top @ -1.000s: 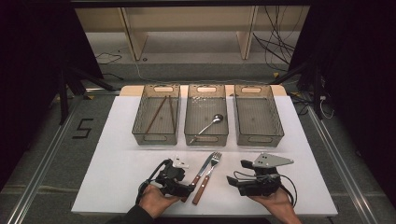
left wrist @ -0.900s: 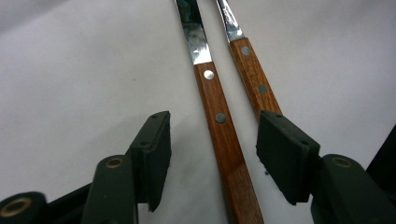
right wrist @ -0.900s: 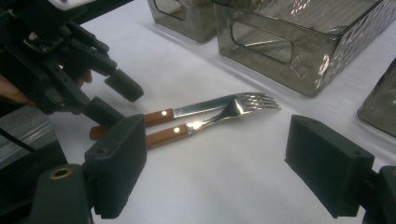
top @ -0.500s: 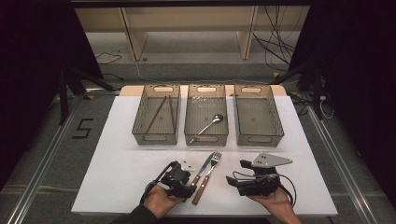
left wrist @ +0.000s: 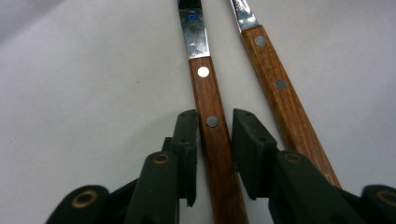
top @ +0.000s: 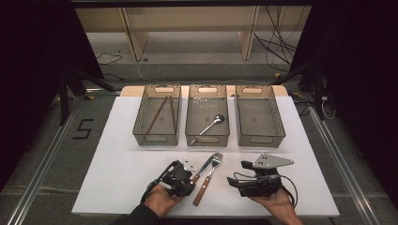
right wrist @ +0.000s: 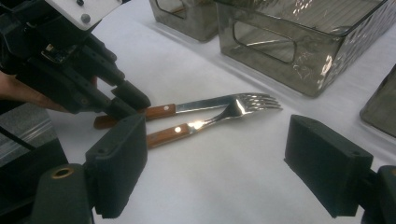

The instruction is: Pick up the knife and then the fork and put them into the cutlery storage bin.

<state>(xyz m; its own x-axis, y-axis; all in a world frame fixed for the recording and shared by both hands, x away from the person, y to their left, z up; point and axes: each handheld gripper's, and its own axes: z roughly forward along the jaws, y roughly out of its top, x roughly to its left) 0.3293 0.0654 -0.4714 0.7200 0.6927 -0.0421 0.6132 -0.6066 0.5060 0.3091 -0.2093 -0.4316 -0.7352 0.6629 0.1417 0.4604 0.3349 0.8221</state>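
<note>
Jaws of your left gripper had just been closing around the wooden handle of the knife, which lay on the white table; narrow gaps showed at both pads, so no firm clamp yet. Just beside it lay the fork, handles nearly parallel. Your right gripper held its jaws wide apart, empty, near both utensils.
</note>
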